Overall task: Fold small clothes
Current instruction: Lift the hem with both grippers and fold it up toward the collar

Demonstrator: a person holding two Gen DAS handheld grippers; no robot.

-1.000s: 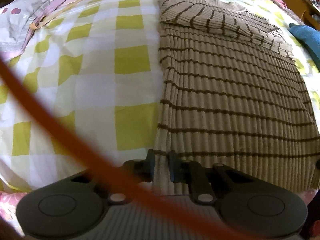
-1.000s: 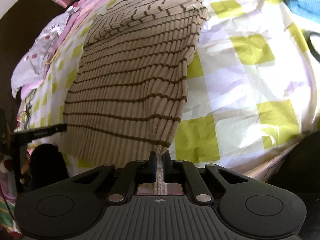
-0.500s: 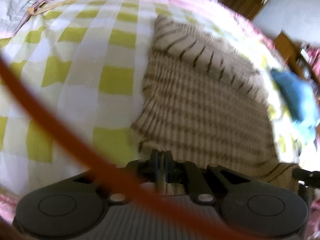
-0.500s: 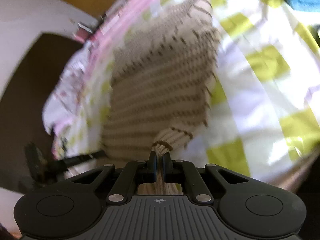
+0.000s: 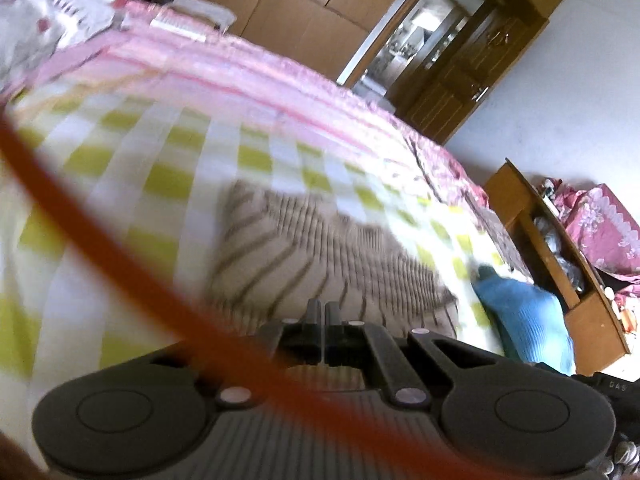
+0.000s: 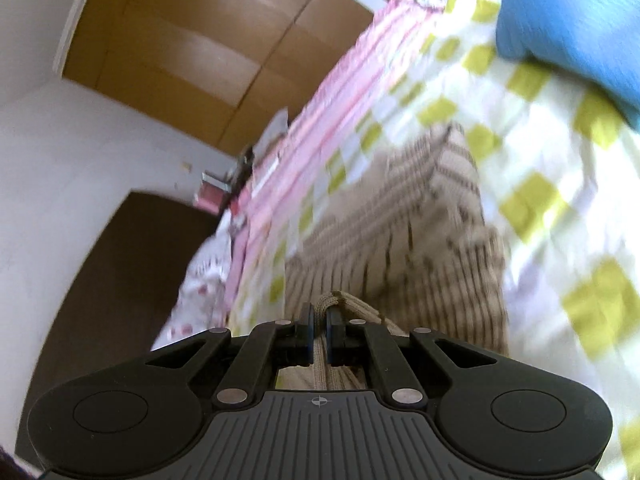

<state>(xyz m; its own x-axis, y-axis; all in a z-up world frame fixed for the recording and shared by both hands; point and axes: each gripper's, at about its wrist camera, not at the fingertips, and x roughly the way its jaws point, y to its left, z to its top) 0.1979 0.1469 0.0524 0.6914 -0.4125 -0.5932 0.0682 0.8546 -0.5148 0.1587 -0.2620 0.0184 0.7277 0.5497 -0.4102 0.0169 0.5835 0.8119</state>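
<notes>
both grippers clamped on the striped sweater, which lay on the checked bedsheet.
right gripper [image 6: 319, 322] pinched a ribbed edge between closed fingers; left gripper [image 5: 321, 312] stood closed over the striped sweater [image 5: 320, 264], fabric in its jaws unclear; checked bedsheet [image 5: 160, 168] beneath; blue garment [image 6: 576, 24] near.

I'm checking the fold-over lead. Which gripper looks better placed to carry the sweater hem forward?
Right, probably: the right gripper visibly pinches the striped sweater hem. The left gripper is shut, its hold unclear.
</notes>
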